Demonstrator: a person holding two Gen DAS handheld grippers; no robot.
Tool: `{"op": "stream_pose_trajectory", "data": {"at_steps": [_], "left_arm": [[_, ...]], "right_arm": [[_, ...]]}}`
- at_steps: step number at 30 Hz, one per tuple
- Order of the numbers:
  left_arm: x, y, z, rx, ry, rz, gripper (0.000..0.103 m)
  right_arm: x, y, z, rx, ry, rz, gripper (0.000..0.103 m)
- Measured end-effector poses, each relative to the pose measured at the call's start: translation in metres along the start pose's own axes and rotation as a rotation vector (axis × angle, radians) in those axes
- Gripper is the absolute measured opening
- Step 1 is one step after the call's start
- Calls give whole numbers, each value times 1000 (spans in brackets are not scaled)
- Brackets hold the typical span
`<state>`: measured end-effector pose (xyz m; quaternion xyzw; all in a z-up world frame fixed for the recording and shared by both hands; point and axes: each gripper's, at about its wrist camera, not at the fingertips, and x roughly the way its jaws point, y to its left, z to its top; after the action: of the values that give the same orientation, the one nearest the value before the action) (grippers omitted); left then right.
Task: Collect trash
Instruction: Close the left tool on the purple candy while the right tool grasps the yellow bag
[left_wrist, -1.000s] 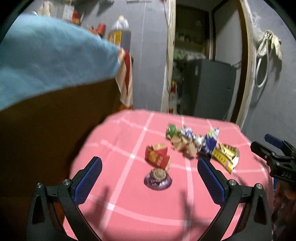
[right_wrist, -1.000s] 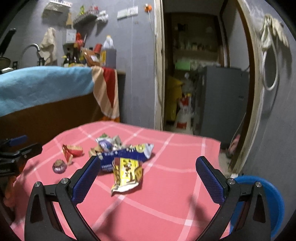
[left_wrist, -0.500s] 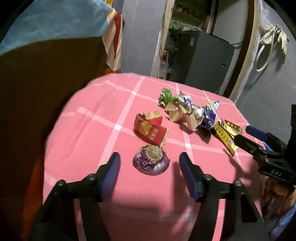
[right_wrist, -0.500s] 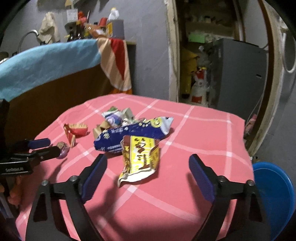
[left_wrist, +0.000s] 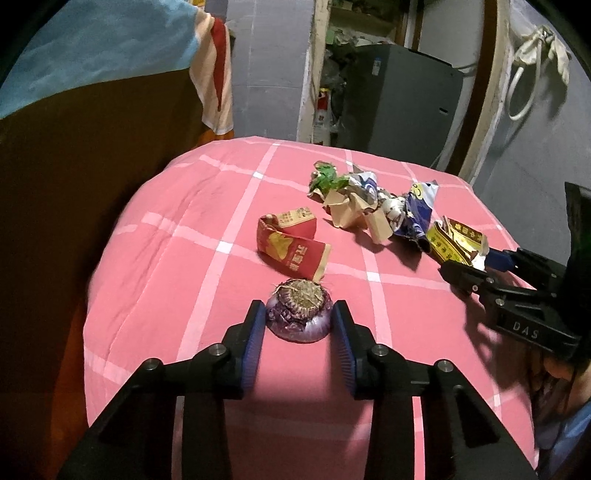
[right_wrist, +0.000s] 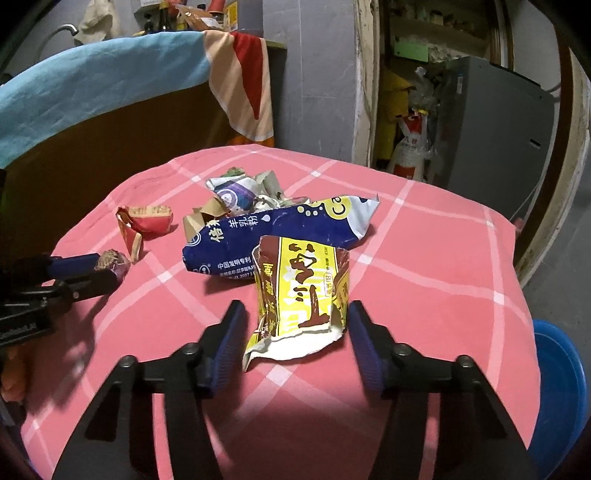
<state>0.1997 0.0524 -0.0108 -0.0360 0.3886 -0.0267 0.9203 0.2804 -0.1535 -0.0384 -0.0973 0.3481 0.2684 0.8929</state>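
both grippers closing on their first pieces of trash

the left gripper (left_wrist: 298, 321) has come down over the near-left part of the pink checked cloth (left_wrist: 207, 206) and its jaws, wide a second ago, are closing around the onion end (left_wrist: 300, 308). the purple stub sits between the blue pads, which look to be just at its sides; firm pressure cannot be told from the left wrist view. in the right wrist view the same pads appear against it.

the right gripper (right_wrist: 293, 332) has likewise dropped toward the near middle of the cloth, and its jaws are narrowing around the yellow wrapper (right_wrist: 303, 295). the wrapper stands crumpled between the pads, with a clear gap on both sides, so nothing is held there yet.

the rest of the trash lies untouched further back: the red packet (left_wrist: 291, 247) just behind the onion end, the blue pouch (right_wrist: 273, 236) touching the yellow wrapper's far edge, and the crumpled paper heap (left_wrist: 351, 199) toward the far middle of the cloth. a blue bin (right_wrist: 557, 373) shows beyond the cloth's right edge, the likely place for it all.

both hands have gone from approach to grasp, so collection is only starting; no piece has left the cloth.
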Motion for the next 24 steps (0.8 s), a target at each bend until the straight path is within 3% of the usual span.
{"op": "stream_pose_trajectory", "data": {"at_steps": [6, 14, 16, 19, 24], "left_arm": [[0, -4, -1, 19, 0, -14, 31], [-13, -11, -7, -8, -48, -105, 31], [-18, -16, -7, -13, -77, -123, 31], [-25, -28, -5, -8, -119, -143, 31], [-24, -44, -4, 1, -127, -155, 31]], "right_arm": [[-5, -1, -2, 8, -9, 16, 48], [-28, -5, -16, 25, -74, 31, 47], [-39, -7, -18, 30, -111, 31, 39], [-54, -12, -20, 39, -162, 25, 38], [-55, -21, -23, 67, -149, 30, 35]]}}
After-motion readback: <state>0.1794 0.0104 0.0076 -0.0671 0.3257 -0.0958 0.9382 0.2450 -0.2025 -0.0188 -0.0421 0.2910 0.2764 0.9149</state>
